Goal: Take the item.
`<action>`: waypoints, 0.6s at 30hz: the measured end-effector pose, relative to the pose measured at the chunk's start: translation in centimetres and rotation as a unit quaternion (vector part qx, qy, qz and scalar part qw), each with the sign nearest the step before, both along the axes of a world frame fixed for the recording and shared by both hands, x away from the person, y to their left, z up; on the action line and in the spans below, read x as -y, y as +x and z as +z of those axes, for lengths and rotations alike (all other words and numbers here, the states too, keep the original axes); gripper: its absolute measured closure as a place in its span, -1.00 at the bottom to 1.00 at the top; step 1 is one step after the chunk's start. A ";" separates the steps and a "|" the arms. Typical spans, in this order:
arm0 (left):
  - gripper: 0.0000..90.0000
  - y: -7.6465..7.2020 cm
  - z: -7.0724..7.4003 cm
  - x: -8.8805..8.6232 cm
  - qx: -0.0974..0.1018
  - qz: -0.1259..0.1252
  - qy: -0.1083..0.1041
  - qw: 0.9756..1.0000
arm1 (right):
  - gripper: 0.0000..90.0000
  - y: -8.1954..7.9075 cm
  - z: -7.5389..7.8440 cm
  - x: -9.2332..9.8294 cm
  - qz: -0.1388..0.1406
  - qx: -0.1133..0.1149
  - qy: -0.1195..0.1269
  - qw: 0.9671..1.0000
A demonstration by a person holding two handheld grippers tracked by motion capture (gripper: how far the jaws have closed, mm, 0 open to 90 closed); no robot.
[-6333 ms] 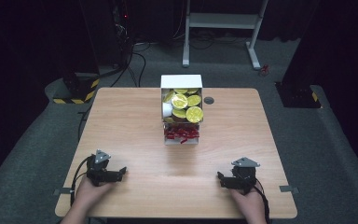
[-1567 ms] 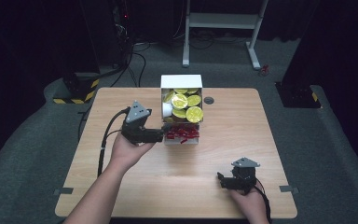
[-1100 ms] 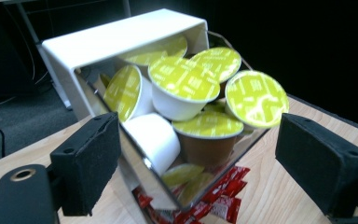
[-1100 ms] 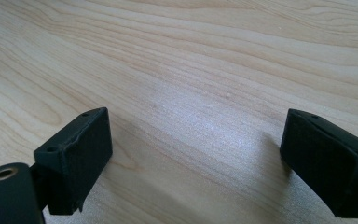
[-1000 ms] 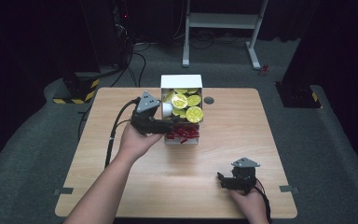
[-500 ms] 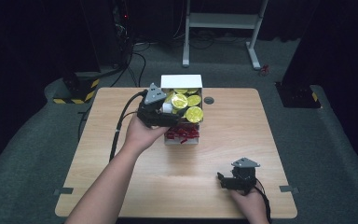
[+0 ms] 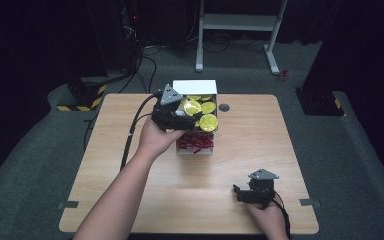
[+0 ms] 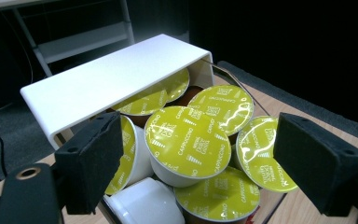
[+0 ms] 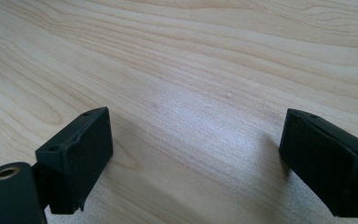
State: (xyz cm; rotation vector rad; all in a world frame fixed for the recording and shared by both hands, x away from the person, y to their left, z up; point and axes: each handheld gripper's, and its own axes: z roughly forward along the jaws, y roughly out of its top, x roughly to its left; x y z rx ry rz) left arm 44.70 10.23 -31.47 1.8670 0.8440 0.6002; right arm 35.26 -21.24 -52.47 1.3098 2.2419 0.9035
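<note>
Yellow-lidded capsules (image 8: 189,140): heaped between your left gripper's (image 8: 209,170) wide-apart jaws.
White box (image 8: 107,81): just beyond them.
Right gripper (image 9: 200,158): yours gapes over bare wooden table (image 9: 205,60).

In the left gripper view, the white shelf (image 8: 107,79) across the upper middle covers the rear capsules (image 8: 161,95), leaving slivers of yellow lid. A white capsule (image 8: 142,205) at the bottom centre is cut by the frame's lower edge. The red items (image 7: 195,143) under the box, centre of the high view, are too small to name (wrappers, perhaps). Both of the right gripper (image 9: 196,163)'s jaws run off the bottom edge of its own view.
</note>
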 end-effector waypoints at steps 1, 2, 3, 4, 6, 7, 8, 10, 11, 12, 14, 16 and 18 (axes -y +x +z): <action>-0.63 0.1 0.0 0.1 -0.002 0.002 0.004 1.000 | -0.79 0.0 0.0 0.0 0.000 0.000 0.000 1.000; -0.63 0.2 -0.1 0.1 -0.002 0.002 0.005 1.000 | -0.79 0.0 0.0 0.0 0.000 0.000 0.000 1.000; -0.63 0.3 -0.1 0.2 -0.003 0.003 0.004 1.000 | -0.79 0.0 0.0 0.0 0.000 0.000 0.000 1.000; -0.62 0.4 -0.1 0.2 -0.002 0.003 0.005 1.000 | -0.79 0.0 0.0 0.0 0.000 0.000 0.000 1.000; -0.59 0.5 -0.1 0.4 -0.002 0.002 0.001 1.000 | -0.79 0.0 0.0 0.0 0.000 0.000 0.000 1.000; -0.58 0.6 -0.2 0.5 -0.002 0.001 0.001 1.000 | -0.79 0.0 0.0 0.0 0.000 0.000 0.000 1.000; -0.58 0.7 -0.3 0.6 -0.003 0.002 0.001 1.000 | -0.79 0.0 0.0 0.0 0.000 0.000 0.000 1.000; -0.57 0.9 -0.5 0.8 -0.003 0.001 0.007 1.000 | -0.79 0.0 0.0 0.0 0.000 0.000 0.000 1.000; -0.56 1.0 -0.5 0.9 -0.003 0.001 0.009 1.000 | -0.78 0.0 0.0 0.0 0.000 0.000 0.000 1.000; -0.56 1.0 -0.6 1.0 -0.002 -0.001 0.009 1.000 | -0.78 0.0 0.0 0.0 0.002 0.000 0.000 1.000; -0.55 1.0 -0.7 1.1 0.000 0.001 0.017 1.000 | -0.78 0.0 0.0 0.0 0.003 0.000 0.000 1.000; -0.54 1.0 -0.8 1.2 0.001 0.001 0.019 1.000 | -0.78 0.1 0.0 0.0 0.003 0.000 0.000 1.000; -0.51 1.0 -0.8 1.2 0.002 0.004 0.026 1.000 | -0.78 0.1 0.0 -0.1 0.003 0.000 0.000 1.000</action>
